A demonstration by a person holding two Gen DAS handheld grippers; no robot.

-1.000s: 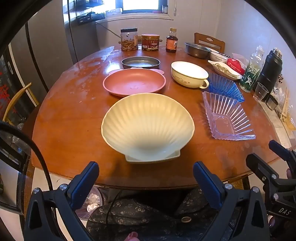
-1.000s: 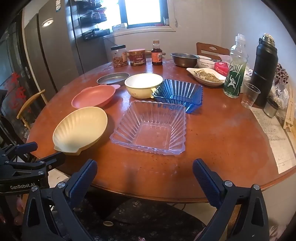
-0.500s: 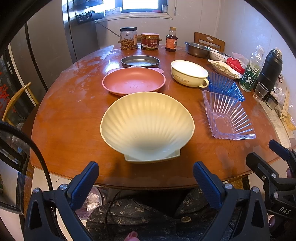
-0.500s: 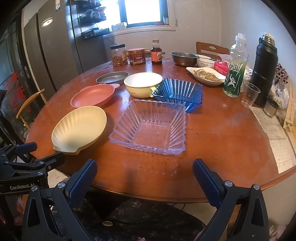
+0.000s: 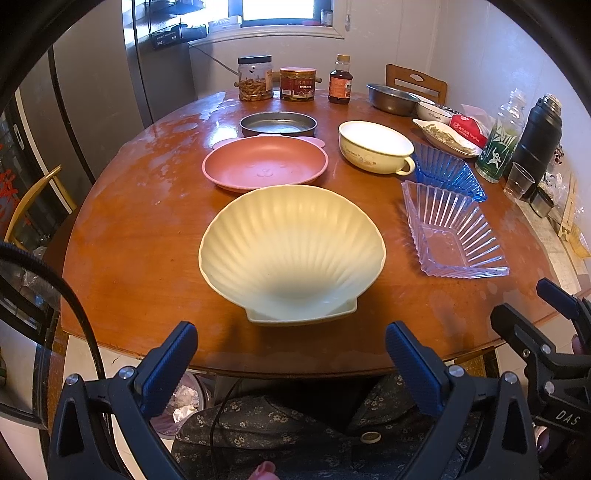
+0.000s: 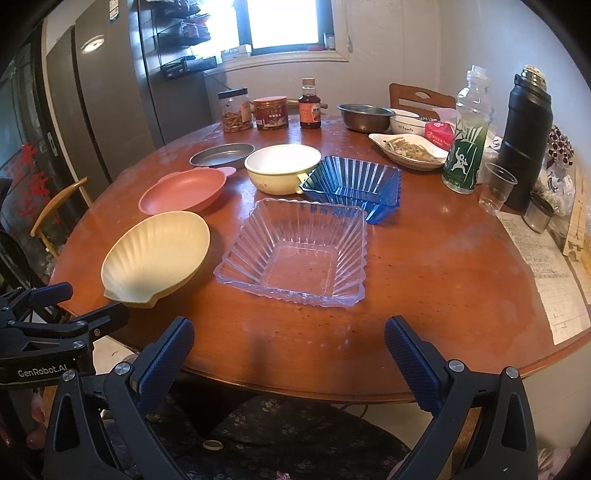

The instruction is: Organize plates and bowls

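Start of sorting, I think: left gripper (image 5: 291,347) and right gripper (image 6: 288,343) both wide open w/ nothing held, shell plate (image 5: 291,251) at table (image 5: 147,236) edge, so next approx. reach fwd and clamp its rim.

A home dining kitchen; round wooden table (image 6: 424,266) with dishes, tall fridge (image 6: 107,92), window (image 6: 284,22), jars (image 6: 236,110).

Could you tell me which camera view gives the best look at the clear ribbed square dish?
The right wrist view: the clear ribbed dish sits centred ahead of the open right gripper, whole rim and floor visible. The left wrist view shows it off to the right, foreshortened and stretched by the fisheye.
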